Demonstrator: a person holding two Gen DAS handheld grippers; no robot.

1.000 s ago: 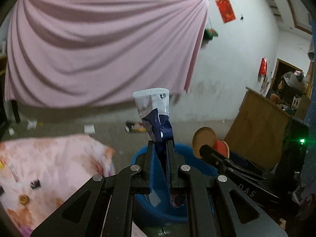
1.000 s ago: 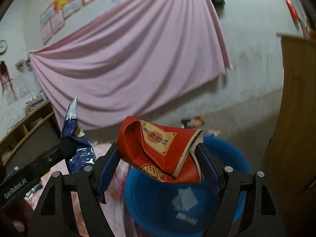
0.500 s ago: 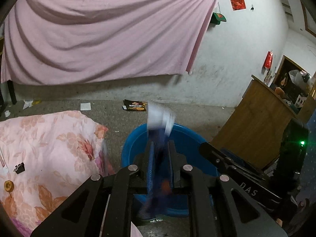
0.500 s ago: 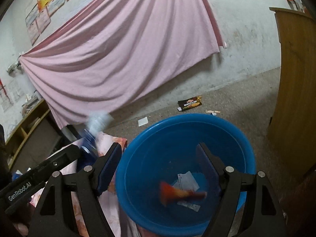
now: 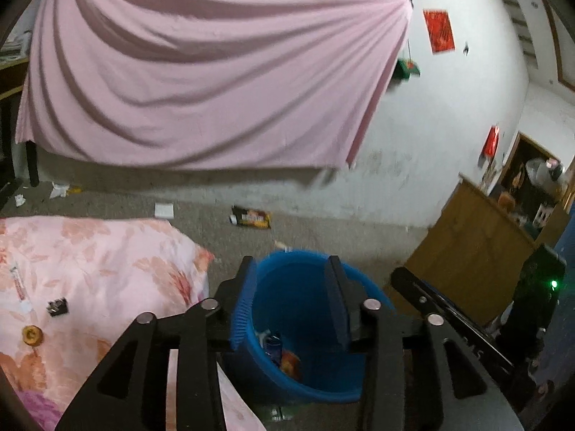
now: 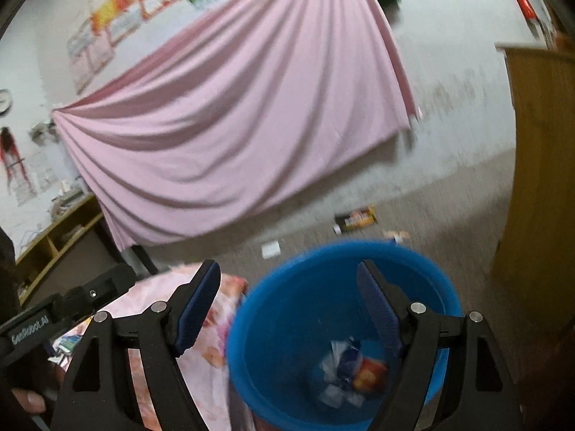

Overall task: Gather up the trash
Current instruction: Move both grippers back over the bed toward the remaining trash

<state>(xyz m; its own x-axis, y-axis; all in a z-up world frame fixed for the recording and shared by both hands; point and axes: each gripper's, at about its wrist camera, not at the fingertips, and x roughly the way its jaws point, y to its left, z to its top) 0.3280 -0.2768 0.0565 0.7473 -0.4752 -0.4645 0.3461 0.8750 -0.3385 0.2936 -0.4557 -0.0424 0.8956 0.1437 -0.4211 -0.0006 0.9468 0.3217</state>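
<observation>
A pink floral quilt (image 5: pixel 90 262) is lying at the left, a small black binder clip (image 5: pixel 57 306) and a round orange token (image 5: pixel 31 335) sitting on it. Beside it the left gripper (image 5: pixel 291 301) is hovering over the round blue plastic bucket (image 5: pixel 363 289), jaws spread wide and gripping nothing. Crumpled blue-and-orange snack wrappers (image 6: pixel 354 364) are lying in the bucket's bottom. The right gripper (image 6: pixel 289 309) is hanging there too — jaws wide apart, empty.

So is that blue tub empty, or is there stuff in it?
Not empty. The blue tub holds crumpled wrappers at its bottom, well below the rim.
</observation>
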